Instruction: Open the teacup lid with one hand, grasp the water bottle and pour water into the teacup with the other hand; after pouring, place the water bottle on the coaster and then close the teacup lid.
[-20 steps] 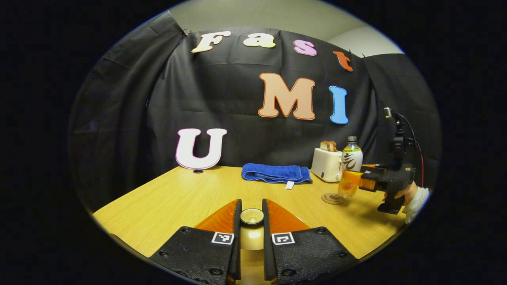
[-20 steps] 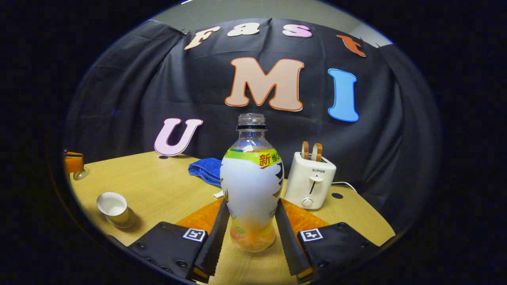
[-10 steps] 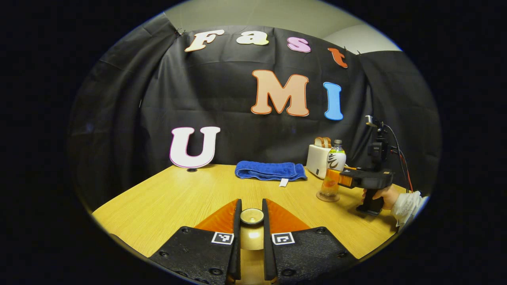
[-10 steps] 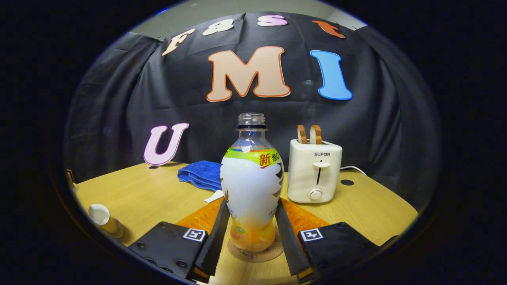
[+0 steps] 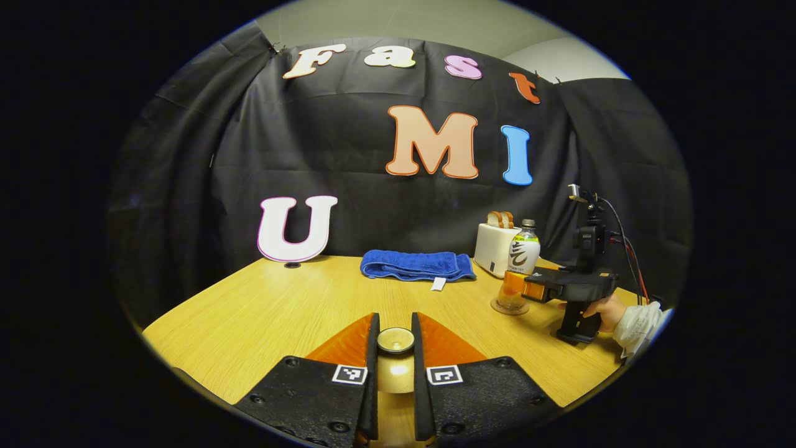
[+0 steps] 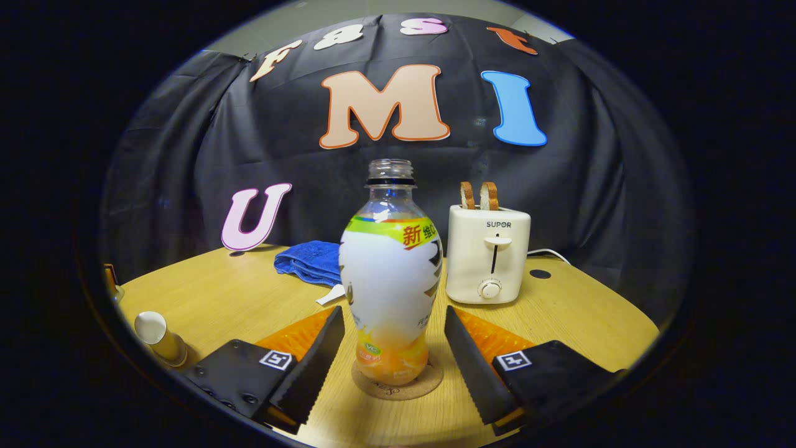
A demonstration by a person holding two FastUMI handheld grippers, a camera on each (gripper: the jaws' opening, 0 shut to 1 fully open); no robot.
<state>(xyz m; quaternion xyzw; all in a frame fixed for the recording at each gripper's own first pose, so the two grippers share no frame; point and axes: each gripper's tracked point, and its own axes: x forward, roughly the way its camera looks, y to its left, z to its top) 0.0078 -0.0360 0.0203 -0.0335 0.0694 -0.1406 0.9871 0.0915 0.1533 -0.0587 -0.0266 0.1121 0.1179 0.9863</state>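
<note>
In the right gripper view the uncapped water bottle (image 6: pixel 390 292), with a white label and orange liquid at its base, stands upright on the round cork coaster (image 6: pixel 398 384). My right gripper (image 6: pixel 393 318) is open, with a finger on each side of the bottle and a gap to it. The open teacup (image 6: pixel 161 339) sits at the far left of the table. My left gripper (image 5: pixel 395 325) is shut on the golden teacup lid (image 5: pixel 395 341). The left gripper view shows the bottle (image 5: pixel 524 254) on the coaster (image 5: pixel 509 307) at the right.
A white toaster (image 6: pixel 488 255) holding two bread slices stands right behind the bottle, and a folded blue towel (image 6: pixel 308 260) lies behind it to the left. A hand (image 5: pixel 604 308) holds the right gripper near the table's (image 5: pixel 280 311) right edge.
The right gripper lowered the bottle onto the coaster and opened its fingers off it. The left gripper kept hold of the lid.
</note>
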